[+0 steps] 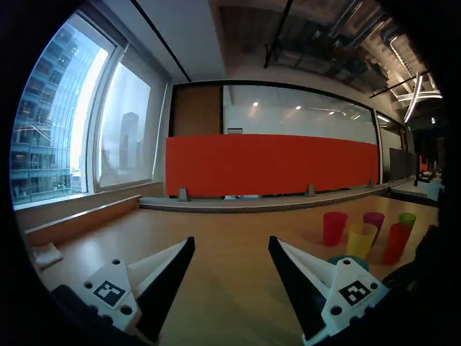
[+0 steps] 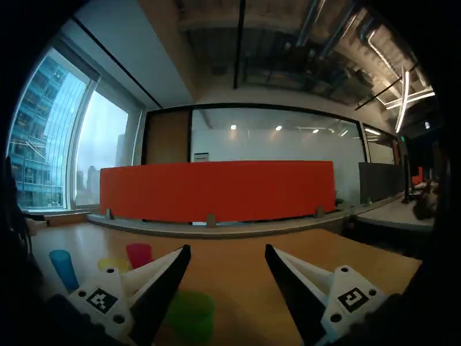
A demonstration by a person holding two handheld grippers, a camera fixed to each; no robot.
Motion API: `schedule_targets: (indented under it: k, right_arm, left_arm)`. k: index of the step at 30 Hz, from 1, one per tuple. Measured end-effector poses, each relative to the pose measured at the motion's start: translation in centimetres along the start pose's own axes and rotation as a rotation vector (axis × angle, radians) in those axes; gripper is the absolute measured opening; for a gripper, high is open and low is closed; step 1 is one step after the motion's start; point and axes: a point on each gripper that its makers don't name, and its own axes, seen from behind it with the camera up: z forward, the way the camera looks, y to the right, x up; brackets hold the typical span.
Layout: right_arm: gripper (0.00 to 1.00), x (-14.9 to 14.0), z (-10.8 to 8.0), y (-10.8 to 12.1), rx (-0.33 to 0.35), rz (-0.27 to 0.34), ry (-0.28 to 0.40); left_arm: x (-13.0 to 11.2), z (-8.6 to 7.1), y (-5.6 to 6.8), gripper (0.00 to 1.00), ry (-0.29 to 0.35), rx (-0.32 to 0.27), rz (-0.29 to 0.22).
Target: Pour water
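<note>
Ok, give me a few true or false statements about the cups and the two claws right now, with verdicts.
1. The left claw is open and holds nothing. True.
2. The right claw is shut on a cup. False: it is open, and the green cup stands free on the table.
3. A yellow cup stands among the cups in the left gripper view. True.
4. The long partition behind the table is blue. False: it is orange-red.
</note>
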Motion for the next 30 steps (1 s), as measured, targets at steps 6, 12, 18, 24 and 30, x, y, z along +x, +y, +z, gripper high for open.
schedule_targets:
  k: [6,12,18,24,30]
  right_arm:
    - [1.0,-0.5,0.1,0.5,-0.007,-0.005,-0.01]
    - [1.0,-1.2,0.2,0.7,-0.017,-0.017,-0.025]
    - [1.0,-1.6,0.3,0.7,-0.016,-0.024,-0.036]
    - [1.0,-2.0,0.4,0.8,-0.017,-0.029,-0.042]
    - [1.0,-2.3,0.5,0.9,-0.018,-0.025,-0.051]
  left_arm:
    - [0.0,0.0,0.0,0.95,0.0,0.0,0.0]
    - [0.0,0.0,0.0,0.95,0.0,0.0,0.0]
    - [0.0,0.0,0.0,0.95,0.0,0.0,0.0]
    - [0.0,0.0,0.0,0.95,0.0,0.0,0.0]
    - [0.0,0.0,0.0,0.95,0.0,0.0,0.0]
